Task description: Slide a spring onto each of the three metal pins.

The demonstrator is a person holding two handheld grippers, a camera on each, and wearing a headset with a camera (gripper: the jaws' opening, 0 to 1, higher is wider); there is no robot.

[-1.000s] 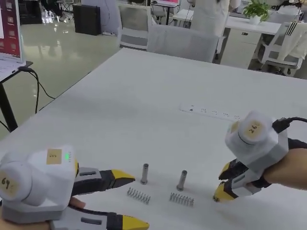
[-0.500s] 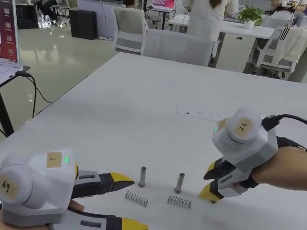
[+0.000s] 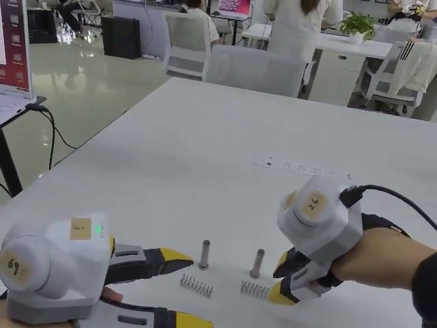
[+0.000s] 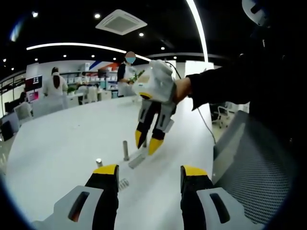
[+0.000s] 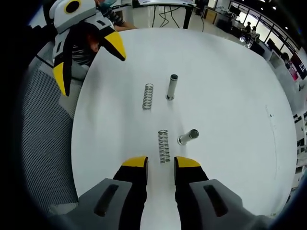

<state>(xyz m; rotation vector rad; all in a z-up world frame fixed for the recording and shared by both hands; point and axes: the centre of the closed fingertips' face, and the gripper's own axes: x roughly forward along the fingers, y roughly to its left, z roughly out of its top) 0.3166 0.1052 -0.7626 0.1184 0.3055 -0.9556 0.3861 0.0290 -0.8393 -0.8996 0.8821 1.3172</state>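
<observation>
Spring [image 5: 164,145] lies flat just beside a pin [image 5: 188,137]; right gripper [image 5: 160,162] poised at its near end, jaws apart. Better to pinch gently mid-coil, or it'll flick away. Left gripper [image 4: 149,168] unclenched, empty.

Open office: glossy floor [image 3: 89,75], white chairs [image 3: 256,68], desks [image 3: 369,46], perhaps a potted plant [image 3: 358,22] behind.

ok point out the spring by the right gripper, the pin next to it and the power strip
spring [image 5: 164,146], right gripper view, middle of its coils
pin [image 5: 187,137], right gripper view, middle of its shaft
power strip [image 3: 300,167], head view, middle of its top face
</observation>
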